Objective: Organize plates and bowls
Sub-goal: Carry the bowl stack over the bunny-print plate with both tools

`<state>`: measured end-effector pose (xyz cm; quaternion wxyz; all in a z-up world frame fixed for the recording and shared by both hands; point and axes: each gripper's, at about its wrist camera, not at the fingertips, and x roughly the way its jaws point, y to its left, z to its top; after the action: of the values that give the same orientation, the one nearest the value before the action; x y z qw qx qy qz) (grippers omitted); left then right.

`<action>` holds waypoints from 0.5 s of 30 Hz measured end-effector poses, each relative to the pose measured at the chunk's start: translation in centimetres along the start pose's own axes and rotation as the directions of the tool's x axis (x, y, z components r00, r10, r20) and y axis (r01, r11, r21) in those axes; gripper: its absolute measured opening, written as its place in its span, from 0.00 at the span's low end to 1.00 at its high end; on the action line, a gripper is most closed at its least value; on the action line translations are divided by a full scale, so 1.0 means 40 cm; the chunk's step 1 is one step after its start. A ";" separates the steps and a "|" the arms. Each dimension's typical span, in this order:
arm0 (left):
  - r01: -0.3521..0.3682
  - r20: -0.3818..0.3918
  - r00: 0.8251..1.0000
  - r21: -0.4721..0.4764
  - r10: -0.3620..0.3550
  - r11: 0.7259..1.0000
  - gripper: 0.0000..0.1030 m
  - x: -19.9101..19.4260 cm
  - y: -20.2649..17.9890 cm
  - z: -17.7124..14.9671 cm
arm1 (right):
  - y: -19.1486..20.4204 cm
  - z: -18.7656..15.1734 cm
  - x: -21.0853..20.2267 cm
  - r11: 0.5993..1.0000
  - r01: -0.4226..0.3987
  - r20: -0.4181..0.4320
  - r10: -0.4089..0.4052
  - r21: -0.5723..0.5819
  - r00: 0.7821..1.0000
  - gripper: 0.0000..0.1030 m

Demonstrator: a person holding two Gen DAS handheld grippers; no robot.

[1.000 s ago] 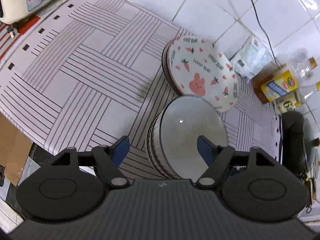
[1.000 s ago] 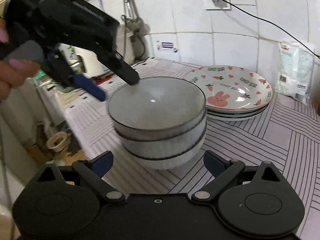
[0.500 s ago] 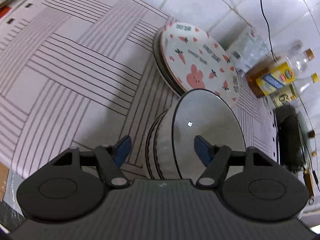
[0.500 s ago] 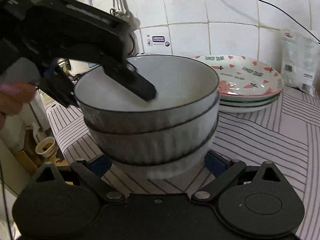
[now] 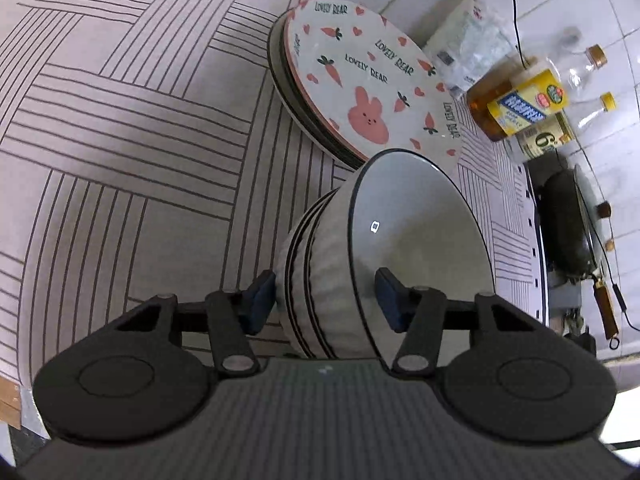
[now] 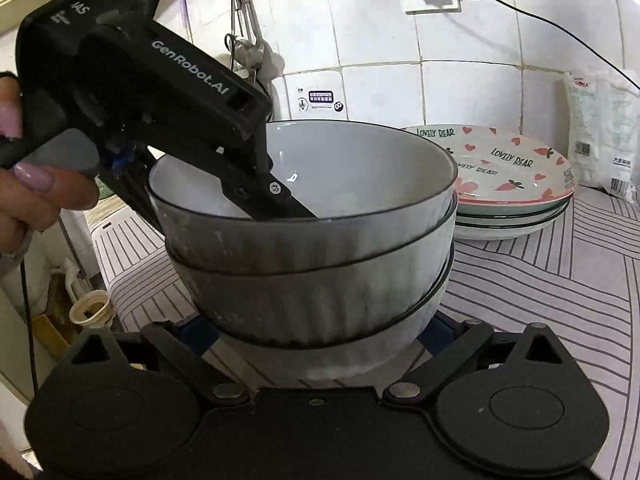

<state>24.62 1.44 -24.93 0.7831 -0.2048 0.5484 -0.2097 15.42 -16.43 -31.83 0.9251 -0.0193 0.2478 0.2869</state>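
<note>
Left wrist view looks down on a stack of white ribbed bowls (image 5: pixel 332 280) standing on a striped mat (image 5: pixel 120 140), just near of a stack of plates (image 5: pixel 368 92) whose top one bears carrots and a pink rabbit. The left gripper (image 5: pixel 326 300) straddles the near rim of the bowls: one finger (image 5: pixel 260 298) outside the wall, the other inside the top bowl (image 5: pixel 416 232). Its jaws are closing, with a gap showing beside the inner finger. In the right wrist view, the right gripper (image 6: pixel 316 332) sits low at the stack's base, blue pads on either side of the bottom bowl (image 6: pixel 340 356); whether they press on it cannot be told. A hand (image 6: pixel 24 188) holds the left gripper. Bottles (image 5: pixel 520 104) stand by the tiled wall.
</note>
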 end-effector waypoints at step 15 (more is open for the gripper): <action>-0.031 0.014 0.999 0.167 0.029 0.986 0.52 -0.106 -0.091 0.092 | 0.034 0.090 -0.034 0.998 0.057 0.062 -0.056 -0.002 0.997 0.97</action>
<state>26.40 1.11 -18.48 0.8038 -0.1315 0.5274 -0.2419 15.33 -15.36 -27.92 0.9400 -0.0192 0.2181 0.2616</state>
